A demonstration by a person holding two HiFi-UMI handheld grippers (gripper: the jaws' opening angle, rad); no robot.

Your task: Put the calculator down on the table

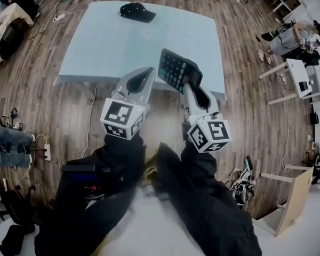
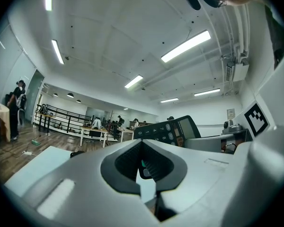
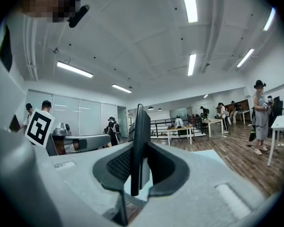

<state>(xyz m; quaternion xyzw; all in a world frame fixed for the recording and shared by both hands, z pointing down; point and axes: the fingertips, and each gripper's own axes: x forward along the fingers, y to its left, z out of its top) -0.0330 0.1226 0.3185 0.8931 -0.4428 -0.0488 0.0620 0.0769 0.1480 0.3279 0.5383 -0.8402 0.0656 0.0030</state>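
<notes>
Sleeves (image 1: 202, 207) came nearest, then the right gripper (image 1: 191, 87) clamped on the calculator (image 1: 179, 69), held upright above the table's (image 1: 112, 41) near edge, left gripper (image 1: 145, 78) closed on nothing; best lowered further in, laid flat, released only once resting.

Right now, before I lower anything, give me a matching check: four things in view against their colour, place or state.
Things:
1. calculator
2. cap
3. left gripper
4. table

Colour, place or state:
A. light blue
B. clamped on edge in the right gripper
C. nothing between its jaws
D. lying on the far side of the table

Pairs: 1-B, 2-D, 3-C, 4-A
</notes>
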